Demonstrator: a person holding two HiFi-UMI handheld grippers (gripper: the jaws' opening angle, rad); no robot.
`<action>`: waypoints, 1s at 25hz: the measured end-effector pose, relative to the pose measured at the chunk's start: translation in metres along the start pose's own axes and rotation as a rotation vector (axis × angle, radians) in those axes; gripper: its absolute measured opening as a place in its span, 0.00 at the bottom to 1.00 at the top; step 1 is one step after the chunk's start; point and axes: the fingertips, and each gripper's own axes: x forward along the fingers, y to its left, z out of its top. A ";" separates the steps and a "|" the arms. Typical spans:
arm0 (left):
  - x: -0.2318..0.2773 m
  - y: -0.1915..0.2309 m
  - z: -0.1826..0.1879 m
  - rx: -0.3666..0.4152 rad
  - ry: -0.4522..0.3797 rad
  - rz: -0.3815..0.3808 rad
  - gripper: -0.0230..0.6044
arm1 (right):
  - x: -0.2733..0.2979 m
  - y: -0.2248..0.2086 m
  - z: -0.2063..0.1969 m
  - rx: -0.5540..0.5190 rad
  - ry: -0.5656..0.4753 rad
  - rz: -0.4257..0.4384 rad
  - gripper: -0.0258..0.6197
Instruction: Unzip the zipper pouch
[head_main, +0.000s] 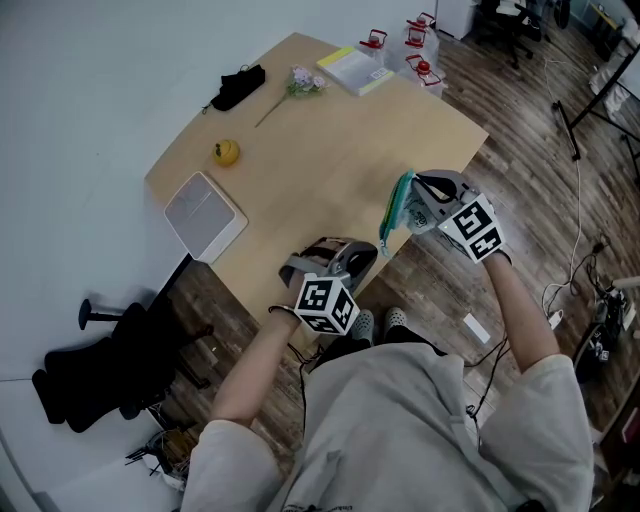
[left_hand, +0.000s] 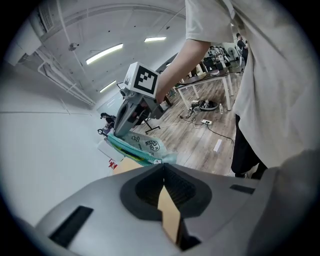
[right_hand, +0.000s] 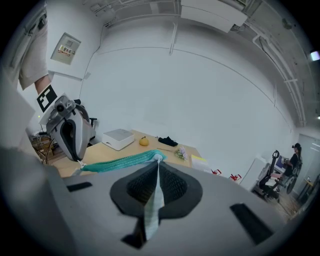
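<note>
The table has a light wood top with rounded corners and stands on a dark wood-plank floor. A white flat rectangular box lies at the near left edge. A yellow fruit sits just beyond it, apart from the box. A black bundled item lies at the far left edge. A flower sprig lies beside it, stem pointing toward the table centre. A yellow-edged pad lies near the far corner. Clear containers with red clasps stand at the far right edge.
</note>
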 end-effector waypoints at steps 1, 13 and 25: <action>-0.001 0.000 -0.002 -0.016 -0.001 0.004 0.07 | -0.001 -0.001 -0.002 0.015 0.002 0.000 0.05; -0.011 0.034 -0.047 -0.403 -0.032 0.140 0.07 | 0.000 0.010 0.001 0.162 -0.079 -0.048 0.05; -0.028 0.080 -0.090 -0.797 -0.118 0.383 0.08 | 0.012 0.016 0.000 0.260 -0.106 -0.082 0.05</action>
